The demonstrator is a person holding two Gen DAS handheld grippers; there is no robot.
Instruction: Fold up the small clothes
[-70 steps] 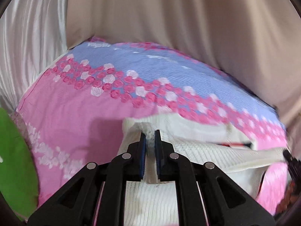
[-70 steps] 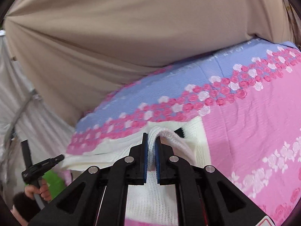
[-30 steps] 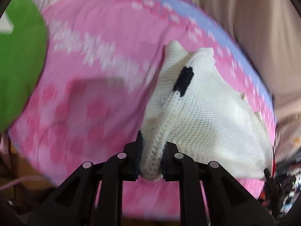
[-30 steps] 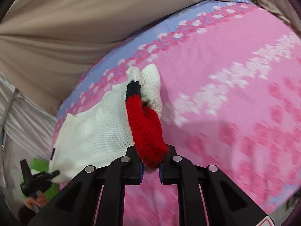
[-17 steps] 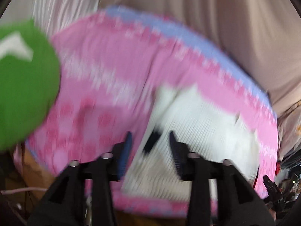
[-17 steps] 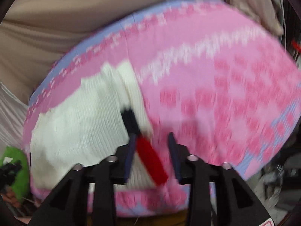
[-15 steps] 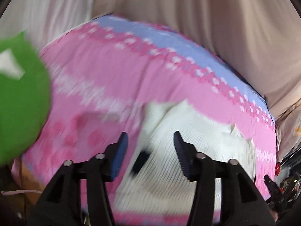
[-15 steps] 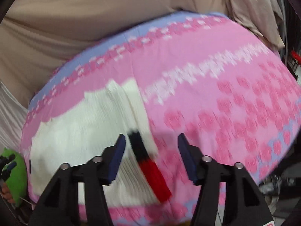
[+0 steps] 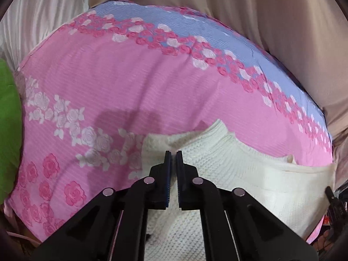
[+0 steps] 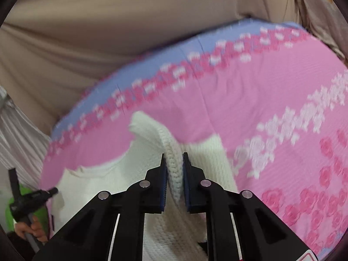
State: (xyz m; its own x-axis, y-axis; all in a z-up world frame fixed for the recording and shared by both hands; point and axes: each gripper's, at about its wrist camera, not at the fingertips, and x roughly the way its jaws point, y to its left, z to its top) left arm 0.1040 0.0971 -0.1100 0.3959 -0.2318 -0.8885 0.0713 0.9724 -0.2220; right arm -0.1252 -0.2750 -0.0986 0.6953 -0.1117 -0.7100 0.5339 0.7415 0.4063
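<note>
Beige curtains (image 9: 250, 10) back a pink floral sheet (image 9: 130, 82) in my left view, where the white knit (image 9: 239, 174) lies at the near edge. My left gripper (image 9: 173, 154) has just closed, jaws together over the knit; whether they pinch it I cannot tell.

Right view: my right gripper (image 10: 174, 155) has just closed, clamped on a raised fold of the knit (image 10: 91, 180).

The knit garment (image 9: 250, 174) lies on the bedsheet (image 9: 130, 82), curtain (image 9: 261, 10) behind
</note>
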